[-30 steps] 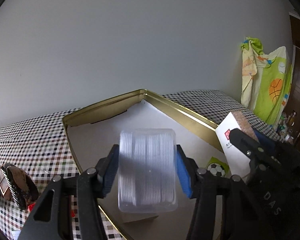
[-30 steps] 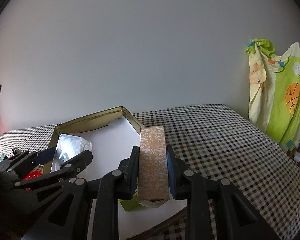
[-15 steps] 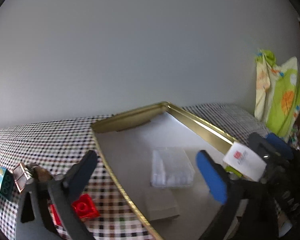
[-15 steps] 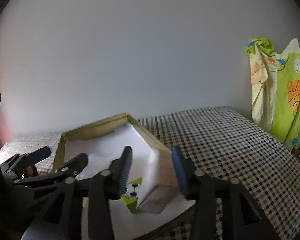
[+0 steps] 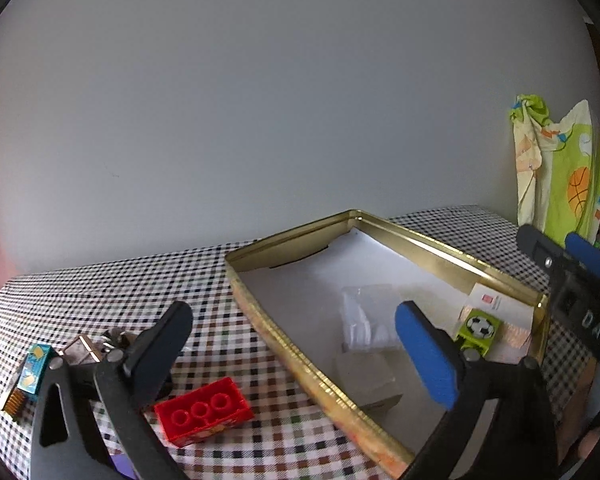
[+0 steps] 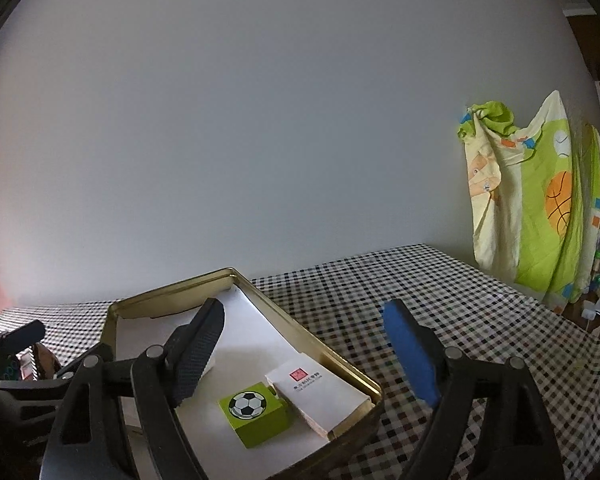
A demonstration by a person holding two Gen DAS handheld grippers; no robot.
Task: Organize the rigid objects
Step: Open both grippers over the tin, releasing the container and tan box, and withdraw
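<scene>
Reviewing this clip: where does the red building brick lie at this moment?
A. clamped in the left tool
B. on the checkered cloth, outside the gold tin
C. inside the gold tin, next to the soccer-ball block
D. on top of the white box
B. In the left wrist view the red building brick lies on the checkered cloth, outside the gold tin, and the left tool stands open around nothing.

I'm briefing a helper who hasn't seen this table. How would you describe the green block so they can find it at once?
Start at the gold tin tray on the checked tablecloth. In its near right corner, beside a white box with a red stamp, sits the green block. It is the only lime-green cube there, with a black-and-white football printed on top; the other things in the tray are white or clear.
</scene>
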